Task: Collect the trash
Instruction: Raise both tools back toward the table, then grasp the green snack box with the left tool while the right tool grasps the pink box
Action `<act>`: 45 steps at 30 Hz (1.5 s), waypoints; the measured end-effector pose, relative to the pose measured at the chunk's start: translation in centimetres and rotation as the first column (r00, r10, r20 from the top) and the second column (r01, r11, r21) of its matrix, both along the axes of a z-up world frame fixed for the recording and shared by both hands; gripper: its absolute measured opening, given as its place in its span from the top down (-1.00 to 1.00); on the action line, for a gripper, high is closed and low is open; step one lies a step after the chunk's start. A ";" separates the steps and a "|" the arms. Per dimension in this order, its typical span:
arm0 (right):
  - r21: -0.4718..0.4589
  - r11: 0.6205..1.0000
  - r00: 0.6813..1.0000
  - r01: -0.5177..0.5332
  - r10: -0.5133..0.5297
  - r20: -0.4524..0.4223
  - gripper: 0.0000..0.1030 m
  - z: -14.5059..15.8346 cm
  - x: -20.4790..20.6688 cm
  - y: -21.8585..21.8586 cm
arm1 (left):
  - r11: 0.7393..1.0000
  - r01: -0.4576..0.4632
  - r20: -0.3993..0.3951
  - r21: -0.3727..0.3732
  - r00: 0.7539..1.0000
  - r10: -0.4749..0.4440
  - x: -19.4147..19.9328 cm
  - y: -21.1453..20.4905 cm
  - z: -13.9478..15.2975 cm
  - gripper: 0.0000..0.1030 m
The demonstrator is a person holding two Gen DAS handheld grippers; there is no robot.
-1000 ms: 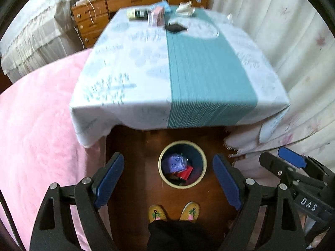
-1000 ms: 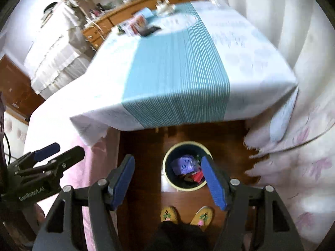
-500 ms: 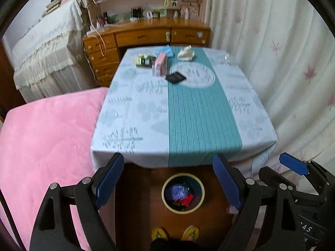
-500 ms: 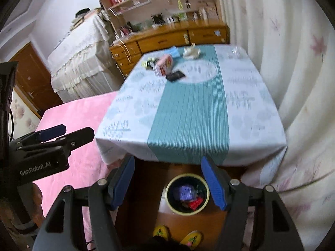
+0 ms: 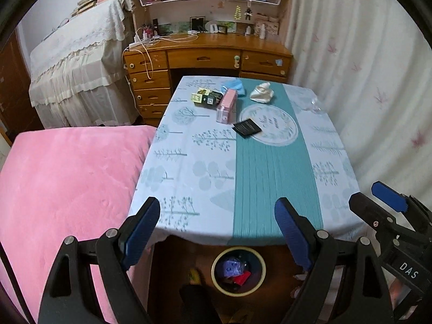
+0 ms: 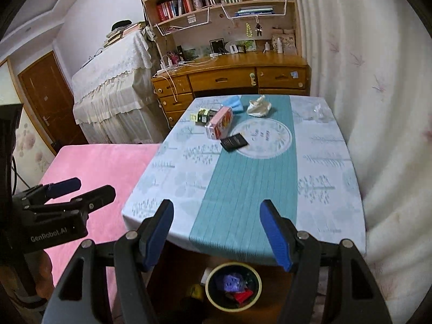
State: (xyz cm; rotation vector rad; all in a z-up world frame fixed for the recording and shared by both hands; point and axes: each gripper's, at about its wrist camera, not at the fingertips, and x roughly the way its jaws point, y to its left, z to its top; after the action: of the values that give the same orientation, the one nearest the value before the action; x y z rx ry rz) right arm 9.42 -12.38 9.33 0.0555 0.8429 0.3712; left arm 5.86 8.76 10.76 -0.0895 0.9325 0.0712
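A round bin (image 5: 238,271) with purple and red trash inside stands on the floor below the table's near edge; it also shows in the right wrist view (image 6: 233,286). At the table's far end lie a black packet (image 5: 246,127), a pink carton (image 5: 227,104), a crumpled white wrapper (image 5: 261,93), a blue mask (image 5: 233,85) and small boxes (image 5: 205,97). My left gripper (image 5: 217,233) is open and empty above the near table edge. My right gripper (image 6: 217,236) is open and empty too, beside the left one (image 6: 64,197).
A table (image 5: 189,167) with a pale and teal cloth fills the middle. A pink bed (image 5: 67,183) lies at the left, white curtains (image 5: 372,94) at the right, a wooden desk (image 5: 208,62) with shelves behind. A clear plastic scrap (image 6: 318,109) lies at the table's far right.
Both grippers have risen and tilted up from looking down at the bin to facing across the table. Both stay open and empty.
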 end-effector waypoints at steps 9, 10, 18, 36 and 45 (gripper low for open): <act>-0.033 0.997 0.996 0.067 -0.069 -0.057 -0.29 -2.1 10.4 5.3 | 0.995 0.081 -0.057 -0.054 0.995 -0.084 12.5 6.4 -3.2 -0.66; -0.035 0.996 0.994 0.080 -0.083 -0.071 -0.29 -2.4 12.0 6.0 | 0.994 0.095 -0.068 -0.056 0.993 -0.099 14.3 7.1 -3.6 -0.66; -0.087 0.985 0.969 0.148 -0.162 -0.186 -0.29 -6.8 25.9 13.1 | 0.989 0.136 -0.154 -0.061 0.977 -0.144 28.0 13.0 -7.9 -0.66; -0.247 0.954 0.889 0.171 -0.258 -0.380 -0.29 -19.4 40.9 19.0 | 0.960 0.056 -0.365 -0.275 0.917 -0.158 43.8 16.4 -19.9 -0.66; -0.197 0.951 0.873 0.239 -0.299 -0.384 0.24 -19.9 40.8 16.5 | 0.924 0.003 -0.388 -0.384 0.907 -0.164 47.1 15.3 -21.8 -0.66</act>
State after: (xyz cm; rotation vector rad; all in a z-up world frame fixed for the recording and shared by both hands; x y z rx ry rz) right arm 50.21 4.09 -10.54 0.1199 1.2608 0.0282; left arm 52.94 24.10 -11.00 -0.4027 1.3696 -0.1803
